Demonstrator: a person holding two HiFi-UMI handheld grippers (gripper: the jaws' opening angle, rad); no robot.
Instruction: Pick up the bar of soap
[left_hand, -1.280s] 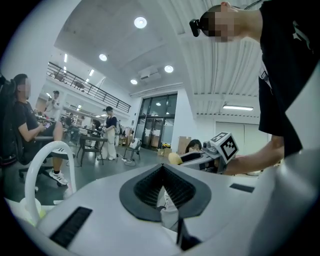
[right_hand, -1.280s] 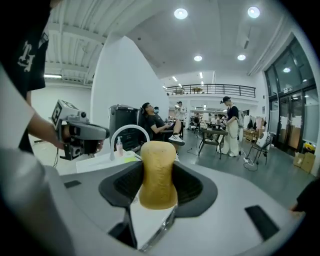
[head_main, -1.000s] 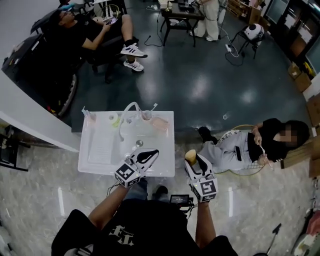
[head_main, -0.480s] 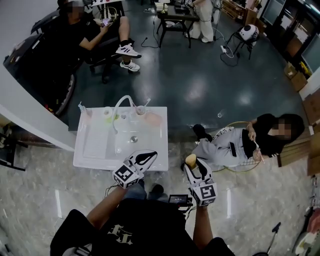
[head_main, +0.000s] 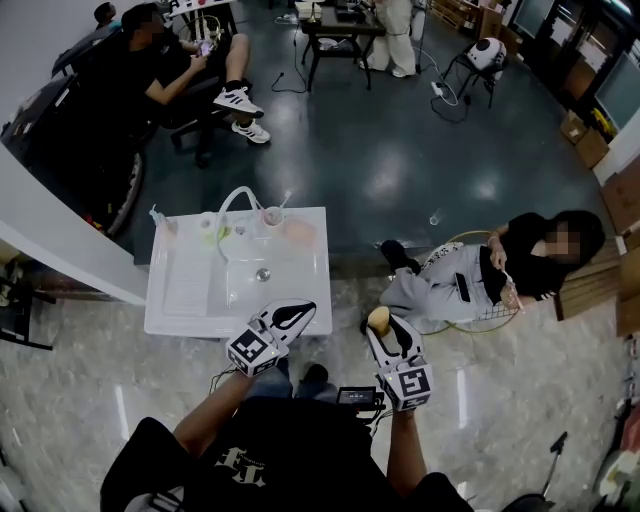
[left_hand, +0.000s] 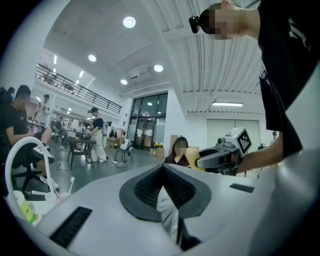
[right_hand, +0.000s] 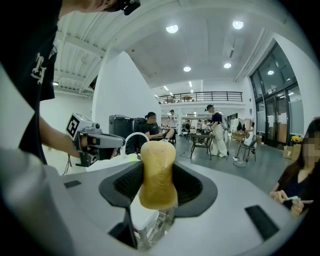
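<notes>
The bar of soap (right_hand: 158, 167) is a tan, rounded block standing upright between the jaws of my right gripper (right_hand: 158, 182), which is shut on it. In the head view the soap (head_main: 378, 318) shows at the tip of the right gripper (head_main: 386, 328), held off the right front corner of the white sink (head_main: 190, 300). My left gripper (head_main: 296, 312) hovers over the sink's front edge. Its jaws (left_hand: 162, 170) are pressed together with nothing between them. From the left gripper view, the soap (left_hand: 192, 156) shows in the right gripper (left_hand: 220, 156).
The sink carries a curved white faucet (head_main: 235, 200), cups and a pink dish (head_main: 298, 232) along its back rim. A person sits on the floor to the right (head_main: 500, 280). Another sits on a chair at the far left (head_main: 170, 70). A white partition (head_main: 50, 240) stands to the left.
The view has drifted so the sink sits slightly further left and up. Both grippers keep their pose, and the right one still holds the soap.
</notes>
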